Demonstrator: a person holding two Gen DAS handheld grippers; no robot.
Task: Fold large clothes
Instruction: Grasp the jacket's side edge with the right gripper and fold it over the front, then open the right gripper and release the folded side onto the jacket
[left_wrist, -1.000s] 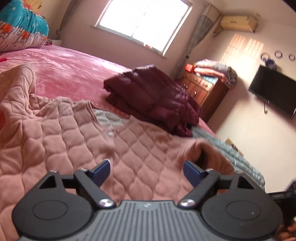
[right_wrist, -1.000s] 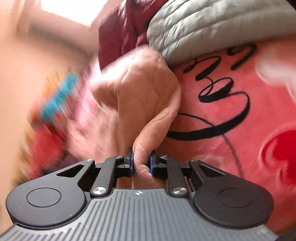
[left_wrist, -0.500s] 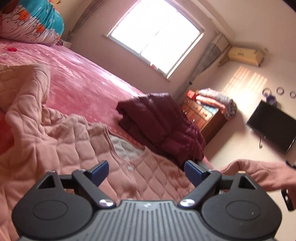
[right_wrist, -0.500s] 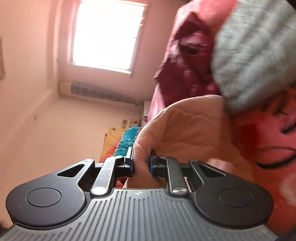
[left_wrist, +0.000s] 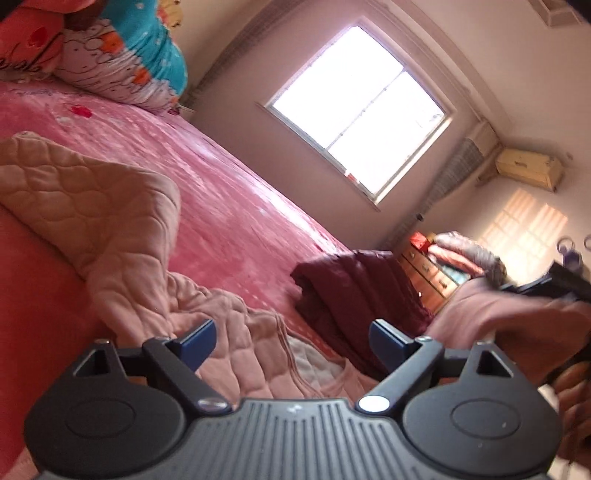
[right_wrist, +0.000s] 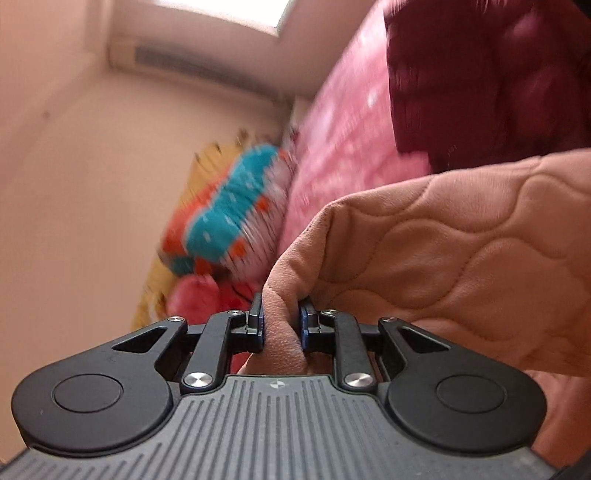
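A pink quilted garment (left_wrist: 122, 236) lies spread and rumpled on the pink bed (left_wrist: 221, 192). My left gripper (left_wrist: 291, 341) is open and empty, held just above the garment near its collar. My right gripper (right_wrist: 281, 325) is shut on a fold of the same pink garment (right_wrist: 461, 258) and holds it lifted in the air. In the left wrist view that lifted fold (left_wrist: 517, 314) shows at the right with the right gripper blurred behind it.
A folded dark red jacket (left_wrist: 354, 288) lies on the bed beyond the garment; it also shows in the right wrist view (right_wrist: 498, 74). Colourful pillows (left_wrist: 125, 55) sit at the bed's head. A wooden dresser (left_wrist: 432, 273) with piled clothes stands past the bed.
My right gripper has lifted the pink fold off the bed and swung it toward the garment's middle. My left gripper has tilted upward, staying open over the garment.
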